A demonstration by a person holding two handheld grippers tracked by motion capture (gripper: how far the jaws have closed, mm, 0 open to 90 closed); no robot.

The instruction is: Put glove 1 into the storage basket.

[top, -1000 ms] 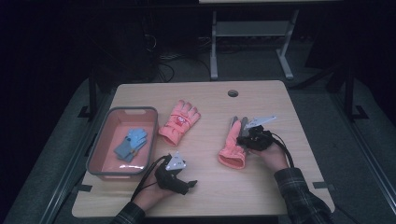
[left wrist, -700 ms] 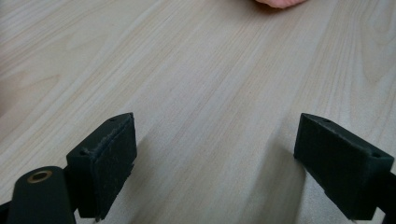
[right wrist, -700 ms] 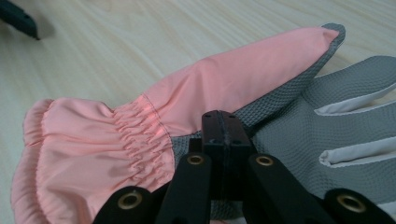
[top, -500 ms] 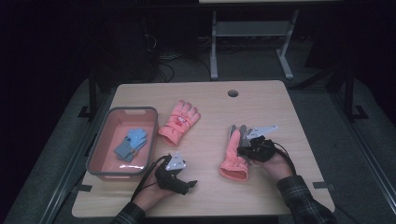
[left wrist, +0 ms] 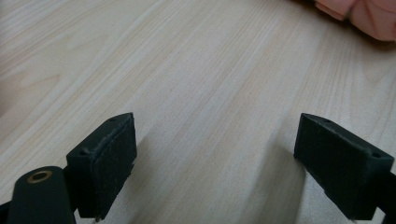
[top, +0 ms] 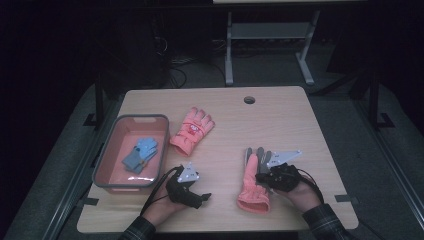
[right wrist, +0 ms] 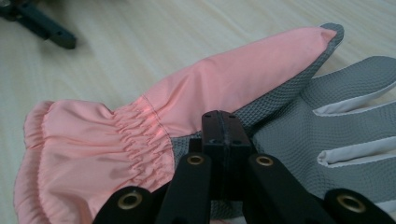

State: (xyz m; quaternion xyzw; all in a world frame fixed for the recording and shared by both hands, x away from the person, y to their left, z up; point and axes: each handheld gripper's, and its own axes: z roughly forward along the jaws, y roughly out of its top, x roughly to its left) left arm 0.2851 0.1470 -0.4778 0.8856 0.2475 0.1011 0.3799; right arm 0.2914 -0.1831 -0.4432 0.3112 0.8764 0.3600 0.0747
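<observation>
- Right gripper, at about 5 o'clock on the tabletop: jaws fully together, pinching the near glove at the palm side close to the gathered cuff. In the right gripper view the tips meet on the grey mesh fabric; whether they catch one layer or both, I cannot tell.
- Near glove lies flat, cuff toward the person, fingers pointing to 12 o'clock. Judged light, soft and floppy: pink shell cloth, grippy grey palm. It would sag from any single hold; the elasticated cuff looks the firmest place to grip.
- Left gripper, at about 7 o'clock: jaws wide apart, nothing between them, bare wood beneath in the left gripper view.
- Pink bin at 9 o'clock holds a blue glove.
- Second pink glove lies just right of the bin, back up. It bears a small printed motif, too small to read. No other writing visible.
</observation>
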